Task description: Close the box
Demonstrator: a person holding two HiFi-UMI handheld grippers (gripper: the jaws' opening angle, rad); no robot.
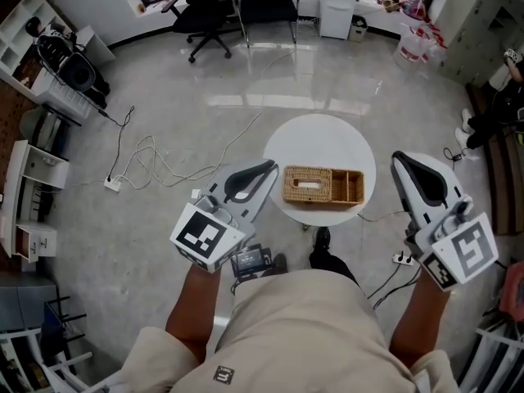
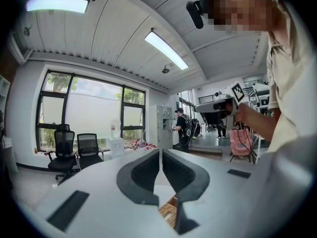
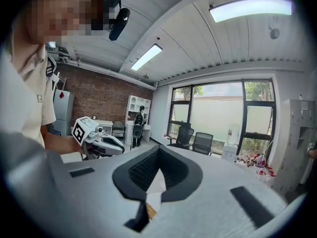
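Sitting on the round white desk (image 1: 319, 131), the rectangular woven wicker box (image 1: 322, 185) lies between the two raised grippers (neither touches it). The left gripper (image 1: 269, 169) and the right gripper (image 1: 399, 160) flank the desk, each with its jaws pressed together and nothing between them.

Glossy grey floor (image 1: 164, 88), two black office chairs (image 1: 205, 6), big windows (image 2: 89, 113) beyond.

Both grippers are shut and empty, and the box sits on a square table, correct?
No: the table is round, not square, as the head view shows. The box does sit on it, and the left gripper and right gripper are shut and empty.
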